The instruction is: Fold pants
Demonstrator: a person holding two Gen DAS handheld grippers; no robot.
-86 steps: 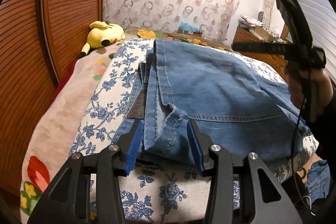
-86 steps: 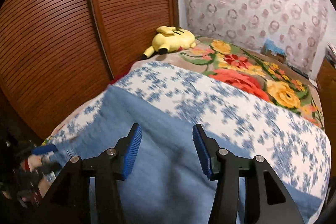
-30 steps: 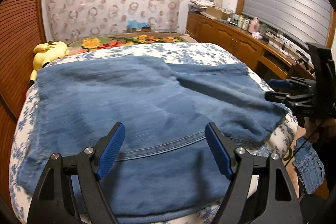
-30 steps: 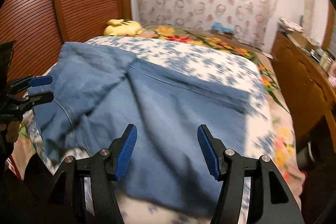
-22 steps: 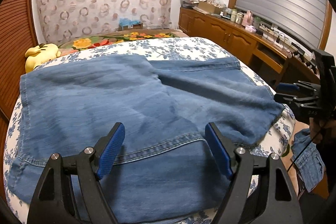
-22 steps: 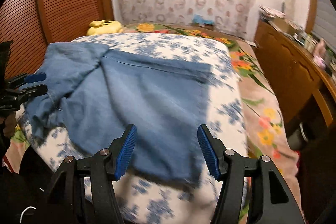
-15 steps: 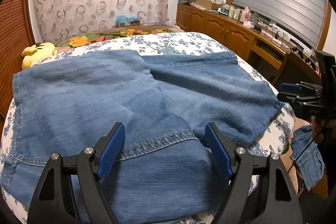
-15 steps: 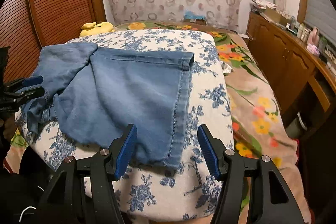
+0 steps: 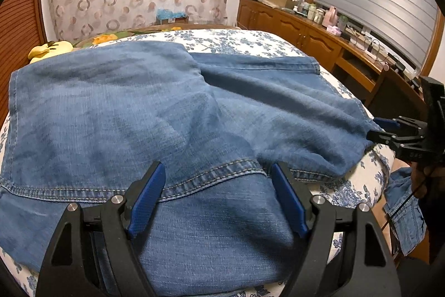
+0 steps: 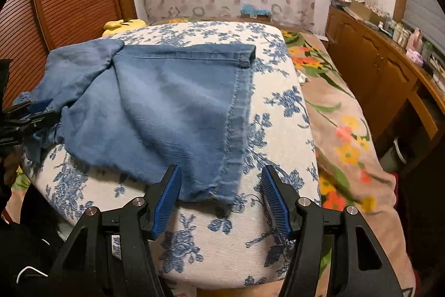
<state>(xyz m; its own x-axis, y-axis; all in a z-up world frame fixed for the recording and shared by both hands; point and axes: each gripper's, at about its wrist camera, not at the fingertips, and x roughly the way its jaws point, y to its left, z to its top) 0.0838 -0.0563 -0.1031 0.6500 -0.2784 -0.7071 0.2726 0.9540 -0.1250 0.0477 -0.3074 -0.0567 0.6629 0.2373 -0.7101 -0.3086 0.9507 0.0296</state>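
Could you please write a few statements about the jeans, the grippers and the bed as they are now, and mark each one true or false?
1. The jeans lie spread on a blue-flowered white cover. True.
2. The right gripper is clamped on the hem. False: its jaws are open, with the hem corner between them.
3. The left gripper is open over the jeans. True.
4. A yellow plush toy lies on top of the jeans. False: it lies beyond them, by the wooden wall.
5. A wooden cabinet stands beside the bed. True.
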